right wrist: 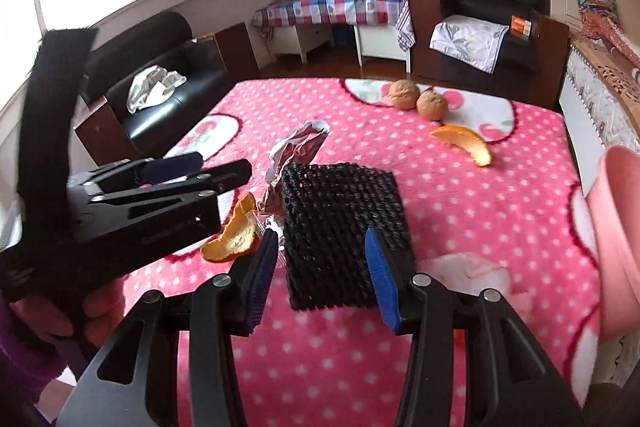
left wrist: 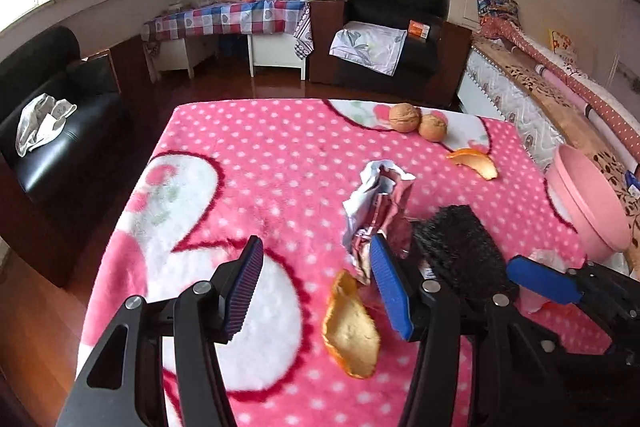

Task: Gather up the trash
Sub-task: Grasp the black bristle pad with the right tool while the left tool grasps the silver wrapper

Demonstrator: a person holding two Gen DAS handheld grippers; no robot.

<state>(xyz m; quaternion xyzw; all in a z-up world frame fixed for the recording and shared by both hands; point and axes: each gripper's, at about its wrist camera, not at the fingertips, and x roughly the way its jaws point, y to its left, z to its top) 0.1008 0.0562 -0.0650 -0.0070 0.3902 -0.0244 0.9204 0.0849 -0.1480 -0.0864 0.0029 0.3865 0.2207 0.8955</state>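
On the pink dotted tablecloth (left wrist: 248,155) lie a crumpled foil wrapper (left wrist: 376,211), a near orange peel (left wrist: 352,331), a far orange peel (left wrist: 474,163), two walnuts (left wrist: 418,121) and a crumpled pink-white tissue (right wrist: 468,269). My left gripper (left wrist: 320,287) is open and empty, its right finger beside the wrapper and the near peel. My right gripper (right wrist: 324,275) holds a black mesh block (right wrist: 344,231) between its blue pads just above the cloth. The wrapper (right wrist: 296,151), near peel (right wrist: 236,235), far peel (right wrist: 464,143) and walnuts (right wrist: 418,99) also show in the right wrist view.
A pink bowl (left wrist: 588,203) stands at the table's right edge, also in the right wrist view (right wrist: 616,235). Black armchairs (left wrist: 60,131) stand left and behind (left wrist: 388,27). A checked side table (left wrist: 232,23) is at the back, a bed (left wrist: 540,99) on the right.
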